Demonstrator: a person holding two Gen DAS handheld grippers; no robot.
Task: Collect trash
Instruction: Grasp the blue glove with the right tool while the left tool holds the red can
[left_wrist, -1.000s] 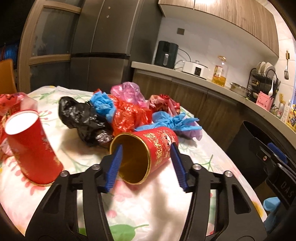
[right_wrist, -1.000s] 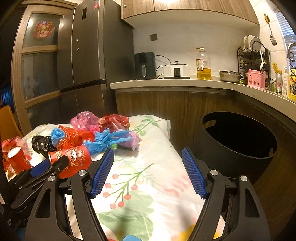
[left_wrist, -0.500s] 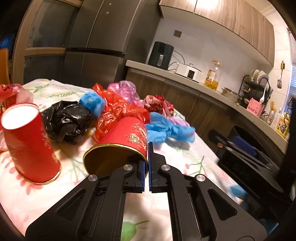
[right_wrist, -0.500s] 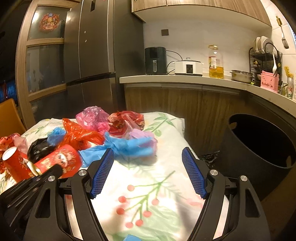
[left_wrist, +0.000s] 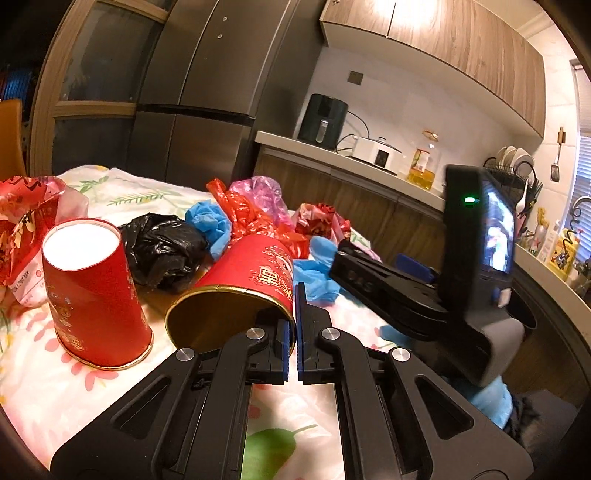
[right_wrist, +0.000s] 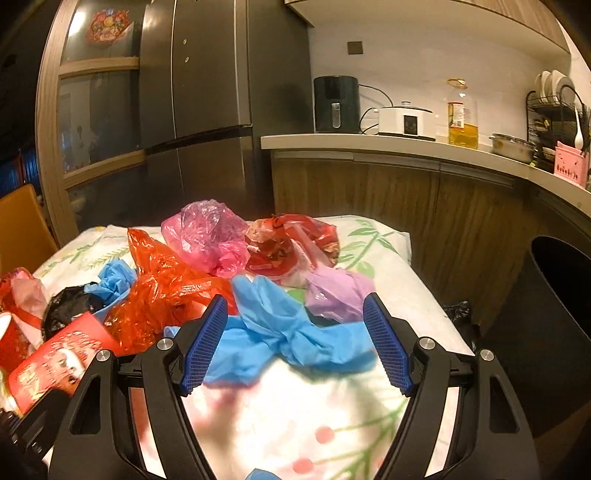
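Note:
A red paper cup (left_wrist: 251, 273) lies on its side on the flowered tablecloth (left_wrist: 92, 387). My left gripper (left_wrist: 294, 325) is shut on its gold rim, one pad inside the mouth and one outside. The same cup (right_wrist: 59, 354) shows at the left edge of the right wrist view. My right gripper (right_wrist: 295, 343) is open, its blue pads standing either side of a crumpled blue plastic glove (right_wrist: 280, 325) without touching it. Behind the glove lies a heap: an orange-red bag (right_wrist: 162, 284), a pink bag (right_wrist: 207, 236), a red wrapper (right_wrist: 291, 243) and a purple bag (right_wrist: 336, 291).
A second red cup (left_wrist: 92, 291) stands upside down at the left, beside a black bag (left_wrist: 162, 247). A dark round bin (right_wrist: 554, 332) stands on the floor right of the table. A counter with appliances and a tall fridge lie beyond the table.
My left jaws closed onto the tipped cup's rim. My right gripper, still open, moved in over the table to the blue glove, and the bin slid to the right edge of its view.

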